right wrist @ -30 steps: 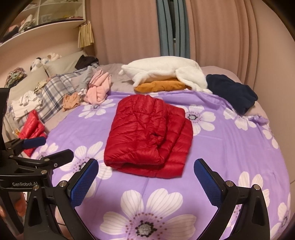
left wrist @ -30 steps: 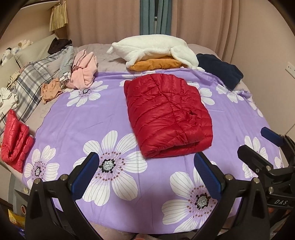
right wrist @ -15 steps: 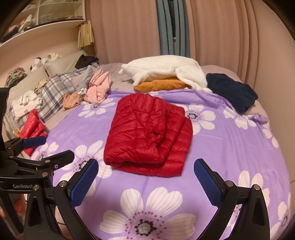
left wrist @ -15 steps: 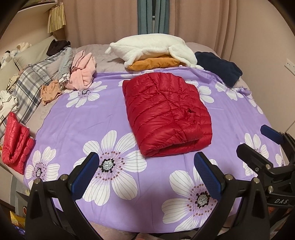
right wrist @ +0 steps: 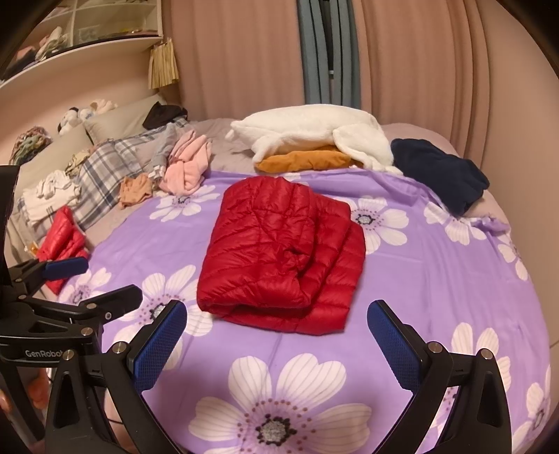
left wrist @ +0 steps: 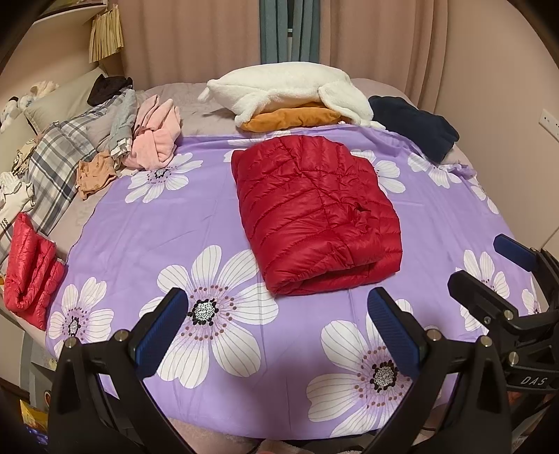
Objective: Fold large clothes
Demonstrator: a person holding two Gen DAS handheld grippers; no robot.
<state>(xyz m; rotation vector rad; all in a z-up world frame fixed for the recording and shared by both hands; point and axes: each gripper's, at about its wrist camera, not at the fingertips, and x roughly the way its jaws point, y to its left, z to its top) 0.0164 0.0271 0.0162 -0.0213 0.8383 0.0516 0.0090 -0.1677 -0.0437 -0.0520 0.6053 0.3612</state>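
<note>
My red puffer jacket (left wrist: 314, 213) lies folded mid-bed on the purple flowered sheet (left wrist: 146, 223). My left gripper (left wrist: 277, 324) and right gripper (right wrist: 276, 335) hover before it, jaws apart, empty. Only the right view shows the cubby shelf (right wrist: 80, 31) holding clothes.

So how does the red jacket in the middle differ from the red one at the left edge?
The middle jacket is darker red, looks larger, and lies folded flat on the purple sheet. The left jacket is brighter red, looks smaller, and sits bunched off the sheet at the bed's edge. Both are quilted and puffy.
</note>
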